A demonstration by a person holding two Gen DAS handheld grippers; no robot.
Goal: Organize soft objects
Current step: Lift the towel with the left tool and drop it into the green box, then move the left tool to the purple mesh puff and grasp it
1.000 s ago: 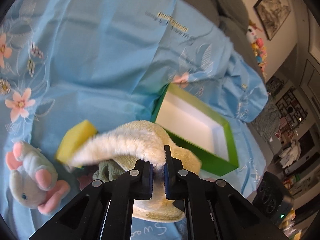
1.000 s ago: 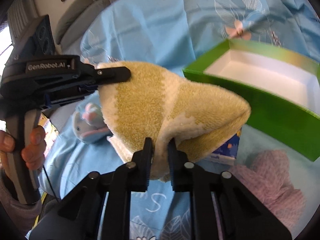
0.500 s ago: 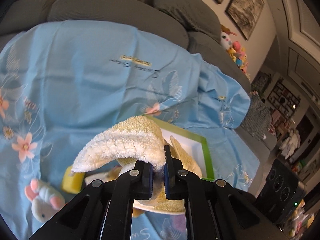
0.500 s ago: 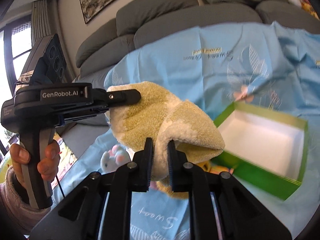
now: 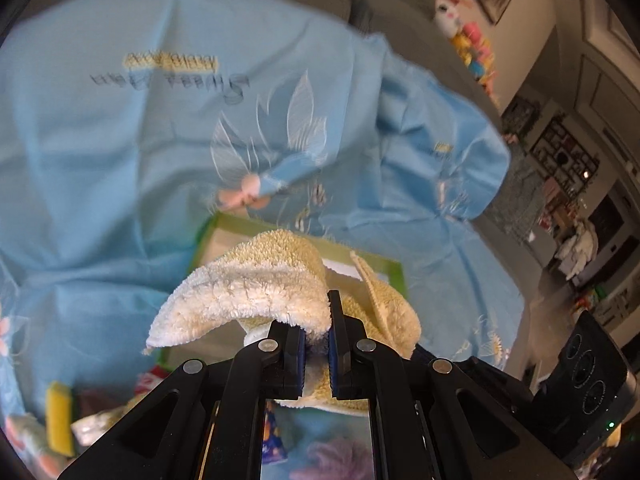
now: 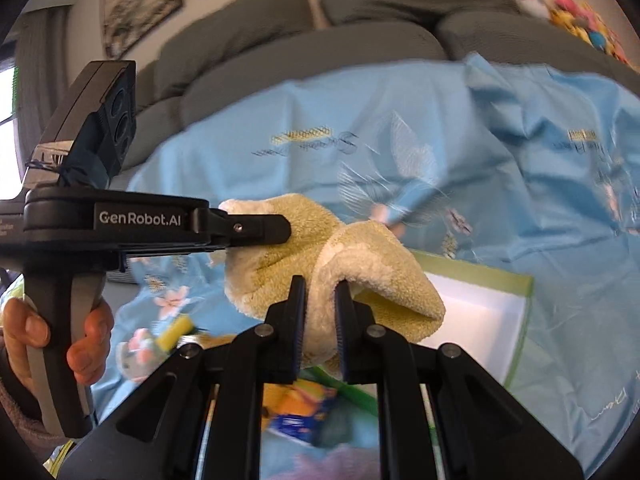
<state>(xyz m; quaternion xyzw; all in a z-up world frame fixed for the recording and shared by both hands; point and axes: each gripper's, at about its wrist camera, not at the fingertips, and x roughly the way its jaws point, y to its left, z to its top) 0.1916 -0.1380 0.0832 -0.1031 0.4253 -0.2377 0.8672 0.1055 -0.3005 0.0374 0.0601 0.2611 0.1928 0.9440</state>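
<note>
A yellow and cream fluffy towel (image 5: 256, 292) (image 6: 368, 268) hangs in the air, folded, between both grippers. My left gripper (image 5: 317, 322) is shut on one edge of it; in the right wrist view that gripper (image 6: 276, 228) comes in from the left, held by a hand (image 6: 86, 344). My right gripper (image 6: 320, 300) is shut on another fold of the towel. Below and behind the towel lies a green box (image 6: 516, 304) (image 5: 208, 232) with a white inside, partly hidden by the towel.
A light blue flowered cloth (image 5: 120, 160) covers a grey sofa (image 6: 304, 52). A yellow sponge (image 5: 60, 420) and a plush toy lie at lower left; a purple fluffy thing (image 5: 340, 456) and a colourful packet (image 6: 296, 408) lie under the grippers. Stuffed toys (image 5: 468, 40) sit on the sofa's right end.
Both grippers have lifted the towel and carried it toward the green box, which now lies under it; the sponge and plush toy have dropped toward the lower left of the views.
</note>
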